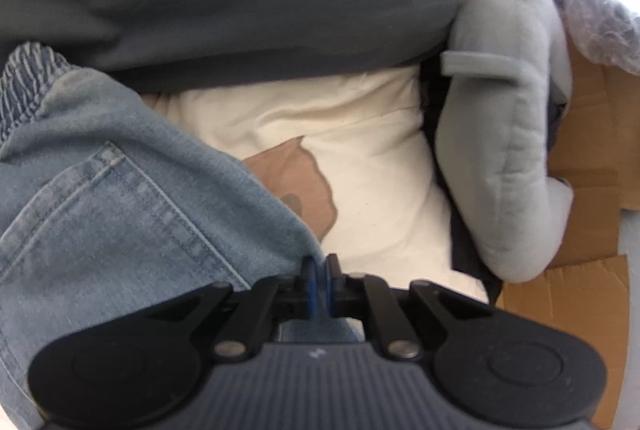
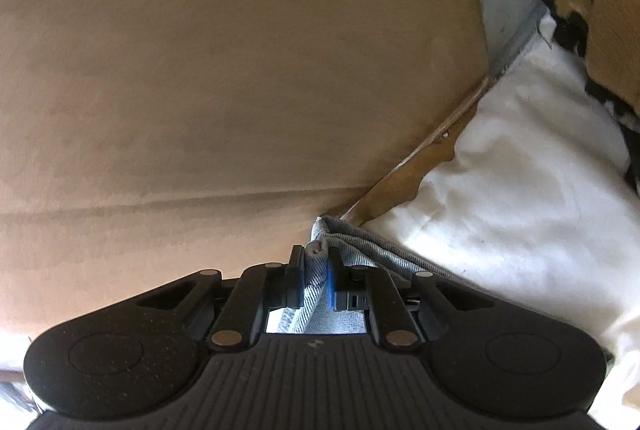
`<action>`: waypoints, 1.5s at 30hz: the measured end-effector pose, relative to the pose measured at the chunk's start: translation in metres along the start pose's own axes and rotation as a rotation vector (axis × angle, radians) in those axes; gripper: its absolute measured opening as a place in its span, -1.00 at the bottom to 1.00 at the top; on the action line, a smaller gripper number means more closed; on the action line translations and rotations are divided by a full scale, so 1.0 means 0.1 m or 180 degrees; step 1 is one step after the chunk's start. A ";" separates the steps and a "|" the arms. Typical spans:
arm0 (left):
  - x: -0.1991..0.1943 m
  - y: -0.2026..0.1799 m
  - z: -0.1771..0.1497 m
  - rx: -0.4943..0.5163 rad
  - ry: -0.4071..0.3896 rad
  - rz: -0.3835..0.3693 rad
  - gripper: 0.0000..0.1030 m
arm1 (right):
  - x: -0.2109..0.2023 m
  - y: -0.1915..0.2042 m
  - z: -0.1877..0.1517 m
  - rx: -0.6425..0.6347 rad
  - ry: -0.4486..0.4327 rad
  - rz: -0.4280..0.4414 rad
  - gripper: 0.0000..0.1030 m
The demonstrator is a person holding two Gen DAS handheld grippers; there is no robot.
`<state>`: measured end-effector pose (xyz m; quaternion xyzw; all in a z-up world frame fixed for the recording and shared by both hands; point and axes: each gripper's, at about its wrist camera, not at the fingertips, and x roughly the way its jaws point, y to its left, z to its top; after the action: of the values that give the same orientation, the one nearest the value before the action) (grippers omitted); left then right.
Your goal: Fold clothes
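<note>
Both grippers are clamped on the same pair of jeans [image 1: 120, 190], so the next move turns on how the denim runs between them. The left gripper [image 1: 319, 284] has its blue pads pinched almost together on a thin edge of the light-blue fabric, and the bulk of the garment spreads up and to the left of it, back pocket and elastic waistband showing, draped over a cream cloth [image 1: 360, 150] with a grey sweatshirt [image 1: 508, 150] well off to the right. The right gripper [image 2: 316, 282] is closed on a thicker bunched fold of denim; from its jaws the fabric trails away to the lower right, along the edge where brown cardboard [image 2: 220, 70] meets white cloth [image 2: 520, 210]. Judging by this, the jeans' long axis runs between the two grips, and neither view shows the span between, so whether it hangs taut or slack cannot be told
</note>
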<state>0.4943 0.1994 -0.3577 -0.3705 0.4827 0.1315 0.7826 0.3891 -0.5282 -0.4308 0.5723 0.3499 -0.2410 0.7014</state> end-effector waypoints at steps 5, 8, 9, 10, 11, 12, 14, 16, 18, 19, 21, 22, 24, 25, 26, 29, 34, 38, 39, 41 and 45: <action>0.03 -0.01 -0.02 0.0071 0.0037 -0.0068 -0.56 | -0.04 -0.12 -0.07 0.0221 -0.0029 0.0290 -0.37; -0.03 -0.10 -0.06 0.0249 0.0061 -0.0108 -0.42 | -0.12 -0.09 -0.15 0.0090 -0.0006 0.0361 -0.24; -0.04 -0.13 -0.07 0.0321 0.0076 -0.0104 -0.42 | -0.16 -0.07 -0.18 0.0034 0.0007 0.0341 -0.24; -0.05 -0.16 -0.09 0.0408 0.0089 -0.0110 -0.42 | -0.20 -0.06 -0.21 -0.0023 0.0017 0.0320 -0.24; -0.08 -0.20 -0.11 0.0513 0.0103 -0.0129 -0.42 | -0.24 -0.04 -0.24 -0.0081 0.0022 0.0295 -0.24; -0.10 -0.25 -0.13 0.0621 0.0119 -0.0153 -0.42 | -0.29 -0.01 -0.27 -0.0137 0.0028 0.0269 -0.24; -0.14 -0.36 -0.21 0.0883 0.0181 -0.0229 -0.42 | -0.38 0.05 -0.36 -0.0256 0.0045 0.0210 -0.24; -0.17 -0.49 -0.29 0.1171 0.0265 -0.0302 -0.42 | -0.51 0.14 -0.41 -0.0409 0.0056 0.0148 -0.24; -0.19 -0.63 -0.35 0.1469 0.0356 -0.0371 -0.41 | -0.67 0.24 -0.47 -0.0557 0.0058 0.0112 -0.24; -0.22 -0.69 -0.39 0.1618 0.0400 -0.0399 -0.39 | -0.74 0.29 -0.50 -0.0621 0.0063 0.0096 -0.22; -0.31 -0.78 -0.51 0.1925 0.0481 -0.0423 -0.34 | -0.89 0.40 -0.54 -0.0746 0.0085 0.0039 -0.14; -0.32 -0.85 -0.56 0.2081 0.0518 -0.0466 -0.32 | -0.94 0.48 -0.57 -0.0801 0.0093 0.0013 -0.08; -0.32 -0.99 -0.65 0.2402 0.0587 -0.0553 -0.26 | -1.06 0.65 -0.61 -0.0939 0.0121 0.0020 -0.07; -0.27 -1.08 -0.71 0.2596 0.0597 -0.0594 -0.23 | -1.07 0.70 -0.65 -0.1051 0.0162 0.0051 -0.07; -0.26 -1.13 -0.79 0.2805 0.0587 -0.0604 -0.23 | -1.06 0.74 -0.70 -0.1170 0.0211 0.0101 -0.07; -0.22 -1.23 -1.03 0.3274 0.0547 -0.0591 -0.23 | -1.04 0.79 -0.87 -0.1390 0.0303 0.0280 -0.07; -0.08 -1.34 -1.36 0.3695 0.0573 -0.0583 -0.28 | -0.76 0.96 -1.19 -0.1990 0.0468 0.0389 -0.07; 0.10 -1.42 -1.59 0.3987 0.0610 -0.0567 -0.29 | -0.46 1.10 -1.47 -0.2474 0.0642 0.0458 -0.07; 0.14 -1.43 -1.64 0.4065 0.0614 -0.0576 -0.29 | -0.39 1.12 -1.54 -0.2588 0.0652 0.0485 -0.07; 0.18 -1.45 -1.72 0.4220 0.0617 -0.0591 -0.29 | -0.27 1.17 -1.66 -0.2786 0.0638 0.0552 -0.07; 0.18 -1.47 -1.87 0.4526 0.0607 -0.0648 -0.29 | -0.04 1.26 -1.86 -0.3068 0.0749 0.0707 -0.07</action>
<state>0.4635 -0.0370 -0.3545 0.1751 0.4807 -0.3207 0.7972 0.4400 -0.3187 -0.3665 0.2406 0.4351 0.0900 0.8629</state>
